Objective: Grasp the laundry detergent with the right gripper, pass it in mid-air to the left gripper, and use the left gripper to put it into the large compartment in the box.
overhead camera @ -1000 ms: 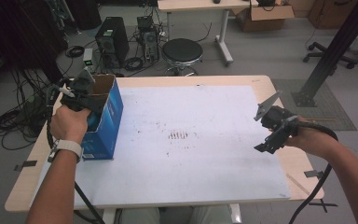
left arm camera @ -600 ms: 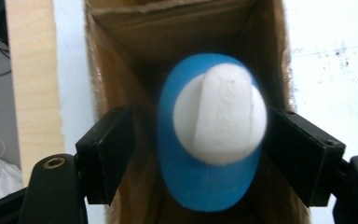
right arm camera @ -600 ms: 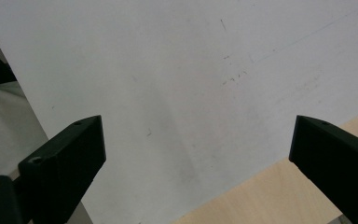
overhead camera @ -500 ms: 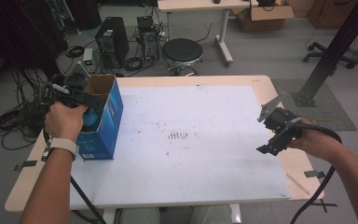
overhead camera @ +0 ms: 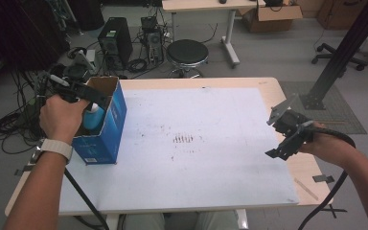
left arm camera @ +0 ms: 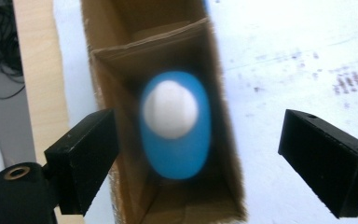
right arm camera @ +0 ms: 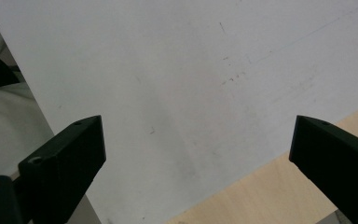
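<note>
— Workshop clutter is seen beyond the table point(overhead camera: 139, 201); what is found nearest the person's edge of it?

— Two forearms are brought in over that edge. The white sheet point(overhead camera: 191, 143) covering most of the tabletop is marked with faint dark smudges near its middle.

— Where is the blue box point(overhead camera: 106, 125) placed?

— It is stood upright on the sheet's left part, its top open. A blue bottle point(left arm camera: 176, 125) with a white cap point(left arm camera: 170, 108) is seen upright inside it, between the brown cardboard walls, somewhat blurred in the left gripper view.

— How is the left gripper point(left arm camera: 200, 154) held relative to the box?

— It is held above the box's open top, pointing down into it. Its jaws have just been opening and are spread wide; the bottle is seen below the gap, untouched by either pad.

— And the right gripper point(overhead camera: 287, 141)?

— It is held well apart from the box, over the sheet's right edge, where bare wood is exposed. Its jaws are spread, and nothing is pinched between them.

— What is seen farther off than the box?

— A round black stool point(overhead camera: 187, 52), computer towers point(overhead camera: 115, 43), tangled cables on the floor, and a second table's legs are seen behind it.
</note>
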`<state>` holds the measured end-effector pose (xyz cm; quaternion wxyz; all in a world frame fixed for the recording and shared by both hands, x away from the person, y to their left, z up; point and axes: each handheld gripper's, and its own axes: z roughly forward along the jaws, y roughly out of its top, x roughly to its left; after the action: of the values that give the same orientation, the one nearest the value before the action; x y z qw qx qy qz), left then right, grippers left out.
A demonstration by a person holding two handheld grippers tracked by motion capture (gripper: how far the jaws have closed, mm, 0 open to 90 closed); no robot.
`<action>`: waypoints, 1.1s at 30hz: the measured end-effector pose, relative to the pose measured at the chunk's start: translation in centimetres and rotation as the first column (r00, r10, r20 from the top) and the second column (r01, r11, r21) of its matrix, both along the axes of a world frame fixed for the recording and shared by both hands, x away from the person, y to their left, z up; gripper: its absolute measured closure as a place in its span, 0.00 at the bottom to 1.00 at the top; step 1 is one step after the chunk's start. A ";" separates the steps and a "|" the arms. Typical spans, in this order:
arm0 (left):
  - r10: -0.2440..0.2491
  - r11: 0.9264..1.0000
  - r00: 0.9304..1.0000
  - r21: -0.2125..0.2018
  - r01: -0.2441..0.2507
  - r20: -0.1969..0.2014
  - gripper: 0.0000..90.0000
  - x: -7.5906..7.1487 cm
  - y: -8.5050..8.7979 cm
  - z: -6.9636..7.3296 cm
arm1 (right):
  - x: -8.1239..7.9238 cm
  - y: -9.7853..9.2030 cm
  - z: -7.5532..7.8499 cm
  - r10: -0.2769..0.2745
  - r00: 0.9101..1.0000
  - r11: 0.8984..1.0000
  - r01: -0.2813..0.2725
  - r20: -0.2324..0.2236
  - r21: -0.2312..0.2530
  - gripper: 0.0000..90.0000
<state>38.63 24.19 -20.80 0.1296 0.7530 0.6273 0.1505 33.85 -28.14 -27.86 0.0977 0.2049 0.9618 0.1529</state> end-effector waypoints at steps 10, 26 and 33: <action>-0.112 0.994 0.994 -0.006 0.112 0.015 0.10 -0.8 -2.5 2.4 | 0.0 0.2 0.5 -0.001 1.000 1.000 0.001 0.002 0.007 0.04; -0.279 0.960 0.960 0.011 0.279 0.025 0.08 -1.1 -7.1 4.2 | 0.3 1.2 0.5 0.020 1.000 1.000 -0.020 -0.006 0.001 0.04; -0.351 0.936 0.936 0.031 0.351 0.020 0.08 -1.0 -9.2 4.3 | 0.4 1.7 0.9 0.031 0.999 1.000 -0.031 -0.005 0.000 0.04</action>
<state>37.64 15.01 -16.46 0.1521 0.8526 0.4791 0.1431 34.26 -26.42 -26.97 0.0927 0.1902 0.9652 0.1538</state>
